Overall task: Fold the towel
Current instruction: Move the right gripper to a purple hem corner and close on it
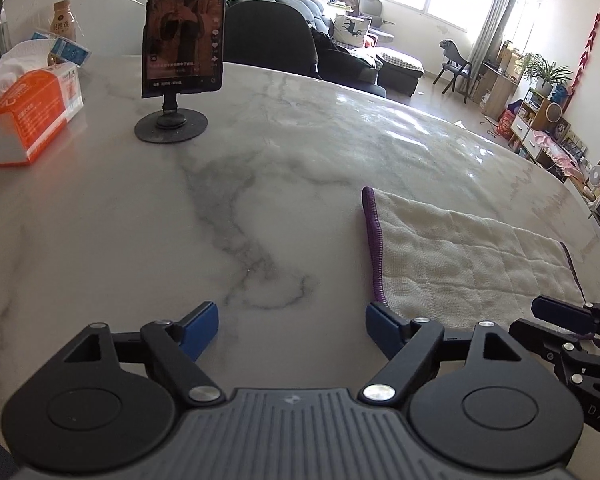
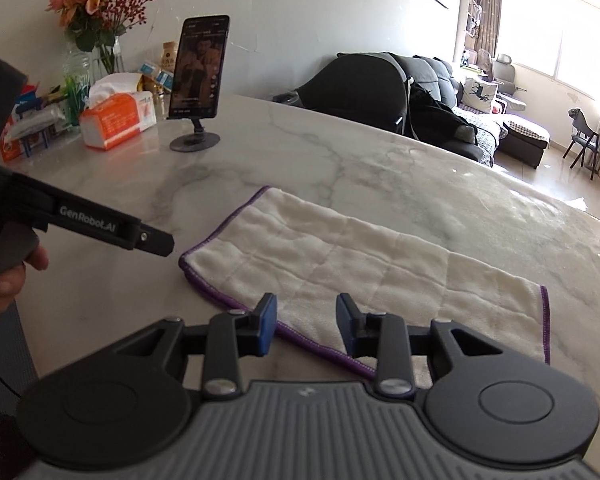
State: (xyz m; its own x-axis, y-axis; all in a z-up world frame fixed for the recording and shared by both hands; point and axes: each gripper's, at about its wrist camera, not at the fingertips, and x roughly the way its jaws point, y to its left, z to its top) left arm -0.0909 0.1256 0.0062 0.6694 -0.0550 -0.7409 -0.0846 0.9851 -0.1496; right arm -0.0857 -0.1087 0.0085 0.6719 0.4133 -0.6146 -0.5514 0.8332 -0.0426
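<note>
A cream towel [image 2: 340, 256] with purple edging lies flat on the marble table [image 2: 380, 168], folded into a long strip. My right gripper [image 2: 306, 320] hovers over its near long edge, fingers apart, and the pads press on nothing. In the left wrist view the towel [image 1: 472, 260] lies to the right. My left gripper [image 1: 292, 320] stands wide open over bare marble just left of the towel's near left corner, with its right fingertip [image 1: 380, 320] beside that corner. The right gripper [image 1: 556, 316] shows at that view's right edge. From the right wrist the left gripper [image 2: 156, 240] appears side-on, held by a hand [image 2: 4, 280].
A phone on a round stand [image 1: 180, 28] stands at the back of the table, with an orange tissue box [image 1: 28, 116] and a bottle [image 1: 64, 20] to its left. A vase of flowers [image 2: 96, 20] is behind them. A dark chair [image 2: 364, 92] sits beyond the far edge.
</note>
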